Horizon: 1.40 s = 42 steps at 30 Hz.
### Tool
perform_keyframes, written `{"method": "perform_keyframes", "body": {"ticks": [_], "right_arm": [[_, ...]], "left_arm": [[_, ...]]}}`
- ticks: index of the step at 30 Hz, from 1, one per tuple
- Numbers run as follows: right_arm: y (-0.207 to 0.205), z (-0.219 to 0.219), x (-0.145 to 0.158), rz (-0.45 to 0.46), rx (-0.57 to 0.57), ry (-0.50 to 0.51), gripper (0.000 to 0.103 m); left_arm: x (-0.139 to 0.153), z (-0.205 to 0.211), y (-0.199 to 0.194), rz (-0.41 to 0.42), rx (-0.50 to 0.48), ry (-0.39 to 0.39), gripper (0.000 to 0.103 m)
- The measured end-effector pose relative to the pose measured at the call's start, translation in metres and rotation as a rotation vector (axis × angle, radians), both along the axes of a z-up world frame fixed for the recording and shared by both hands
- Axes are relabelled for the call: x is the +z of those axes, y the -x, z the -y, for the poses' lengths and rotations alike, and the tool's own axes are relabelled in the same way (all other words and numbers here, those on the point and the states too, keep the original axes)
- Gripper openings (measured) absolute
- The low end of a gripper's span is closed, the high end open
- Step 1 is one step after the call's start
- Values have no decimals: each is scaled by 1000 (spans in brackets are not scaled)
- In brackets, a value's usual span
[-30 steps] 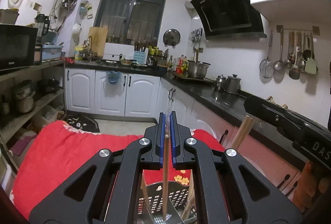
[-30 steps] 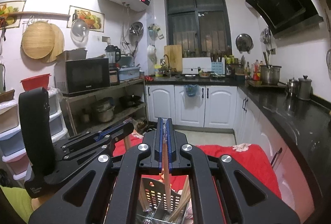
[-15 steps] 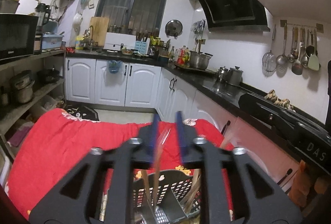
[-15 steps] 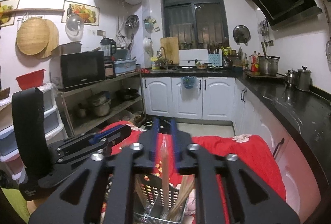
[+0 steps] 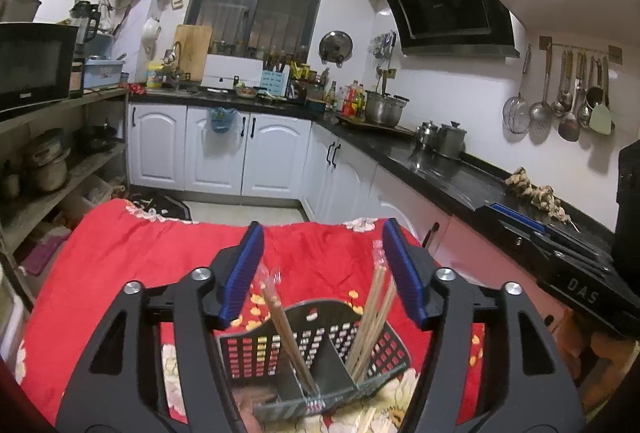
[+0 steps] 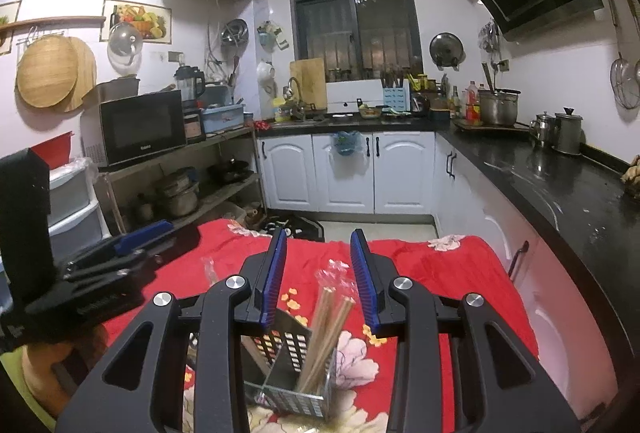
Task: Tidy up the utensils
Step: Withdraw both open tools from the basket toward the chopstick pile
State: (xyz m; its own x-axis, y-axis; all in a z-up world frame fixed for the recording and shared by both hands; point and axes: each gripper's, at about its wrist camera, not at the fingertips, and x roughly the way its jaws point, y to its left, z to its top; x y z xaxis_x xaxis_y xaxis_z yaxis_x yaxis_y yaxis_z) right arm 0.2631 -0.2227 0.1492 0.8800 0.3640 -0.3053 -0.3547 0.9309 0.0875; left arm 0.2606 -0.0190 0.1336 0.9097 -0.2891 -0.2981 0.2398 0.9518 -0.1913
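Left wrist view: the left gripper (image 5: 322, 269) hangs over the black utensil basket (image 5: 316, 353) at six o'clock, on the red floral cloth (image 5: 132, 257).
Left tool state: jaws spread wide, nothing between the blue pads (image 5: 244, 269).
Chopsticks, left view: one wrapped pair (image 5: 286, 329) leans toward eleven o'clock in the left compartment; a bundle (image 5: 372, 317) leans toward one o'clock in the right compartment.
Other tool: the right gripper (image 5: 568, 265) shows at three o'clock, near the counter edge.

Right wrist view: the right gripper (image 6: 319, 277) sits above the same basket (image 6: 292, 373).
Right tool state: jaws parted, empty.
Chopsticks, right view: the bundle (image 6: 324, 333) stands between the pads' line of sight, plastic sleeve (image 6: 336, 273) at its top.
Other tool: the left gripper (image 6: 132, 249) lies at nine o'clock.

Risk: the sticks lean loosely, so a pad brushing a sleeve on the way out would likely drag a pair from the basket.
Risk: the light basket on soft cloth may tip if nudged.
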Motion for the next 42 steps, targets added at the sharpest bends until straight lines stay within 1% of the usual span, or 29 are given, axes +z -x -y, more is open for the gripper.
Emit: {"method": "perform_keyframes", "body": {"ticks": [6,7,12,14,18,34,42], "right_arm": [[13,4,-9,-21,5,22,33],[14,4,-11,-24,7,24,35],[22,5,-19,-43,14,34,37],[26,6,-22,-47,16,29,43],[34,8,-27,-53,17,19,45],[61,11,-41,-65,36,19,49],[74,11,-50,-77,45,22,49]], "left_arm": [[-8,-1,19,-23,-19,-18,68],[-10,-1,22,-29,-24,-23,69],[-15,-1,37,-25,-34,-44,80],[-16,1,43,-16,-33,-53,83],[-20,0,55,-6,-39,-55,92],[-41,-16,94,-28,-18,-26,92],[-57,-14,108,-58,-29,-37,92]]}}
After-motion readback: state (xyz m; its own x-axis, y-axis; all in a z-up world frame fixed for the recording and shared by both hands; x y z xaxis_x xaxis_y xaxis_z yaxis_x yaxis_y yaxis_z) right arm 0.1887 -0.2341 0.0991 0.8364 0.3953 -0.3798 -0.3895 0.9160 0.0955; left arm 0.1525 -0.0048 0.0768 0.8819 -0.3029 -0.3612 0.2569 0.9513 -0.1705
